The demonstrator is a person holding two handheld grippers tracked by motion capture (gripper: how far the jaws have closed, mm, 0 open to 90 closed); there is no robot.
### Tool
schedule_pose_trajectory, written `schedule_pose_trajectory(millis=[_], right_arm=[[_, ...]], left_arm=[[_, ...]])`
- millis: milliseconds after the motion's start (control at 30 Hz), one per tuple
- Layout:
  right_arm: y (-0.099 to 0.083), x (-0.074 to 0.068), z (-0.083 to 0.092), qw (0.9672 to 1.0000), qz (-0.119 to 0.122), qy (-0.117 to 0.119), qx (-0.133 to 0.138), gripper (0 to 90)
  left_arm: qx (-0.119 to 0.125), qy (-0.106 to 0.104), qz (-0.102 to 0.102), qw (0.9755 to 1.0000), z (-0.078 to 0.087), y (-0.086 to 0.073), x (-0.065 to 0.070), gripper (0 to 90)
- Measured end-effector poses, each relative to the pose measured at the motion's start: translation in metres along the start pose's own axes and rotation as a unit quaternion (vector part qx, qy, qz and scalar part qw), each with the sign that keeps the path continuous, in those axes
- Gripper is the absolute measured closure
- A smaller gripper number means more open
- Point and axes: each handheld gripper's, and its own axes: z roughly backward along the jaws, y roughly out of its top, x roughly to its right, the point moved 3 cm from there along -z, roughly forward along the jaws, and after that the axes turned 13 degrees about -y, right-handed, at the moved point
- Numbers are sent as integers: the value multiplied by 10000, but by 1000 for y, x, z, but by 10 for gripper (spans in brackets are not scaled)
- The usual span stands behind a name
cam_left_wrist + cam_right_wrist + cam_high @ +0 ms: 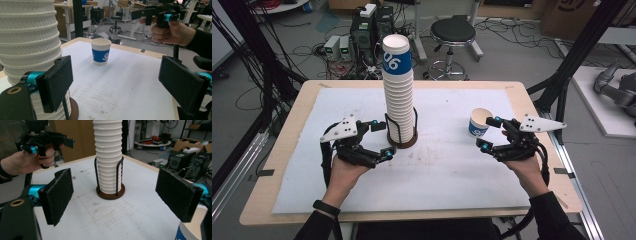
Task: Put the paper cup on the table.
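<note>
**Inspector A:** Position of the single paper cup (pixel 480 122)?

**Inspector B:** Upright on the white mat (pixel 452 170), at the person's right side, well apart from the stack of paper cups (pixel 398 85). White, with a blue band. The right gripper (pixel 492 134) sits just beside it, jaws spread wide. In the right gripper view the cup's rim (pixel 192 230) shows at the lower right, under the right-hand jaw; nothing lies between the pads, and no pad presses on the cup.

**Inspector A:** And the stack?

**Inspector B:** Tall, upright in a wire holder on a round brown base (pixel 110 192), near the middle of the mat.

**Inspector A:** Left gripper (pixel 380 139)?

**Inspector B:** Close beside the base of the stack, on its left. Jaws spread, nothing pinched. In the left gripper view the stack (pixel 30 50) stands behind the left-hand jaw; contact cannot be told.

**Inspector A:** Surface?

**Inspector B:** Mat on a wooden table (pixel 292 130), faint scuff marks at centre.
</note>
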Motion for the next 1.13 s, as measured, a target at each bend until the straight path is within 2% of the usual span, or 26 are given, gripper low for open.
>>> schedule_pose_trajectory(millis=[1133], right_arm=[[-2,5,1,10000,-15,-26,-42,148]], left_arm=[[7,55,6,10000,5,3,-2,123]])
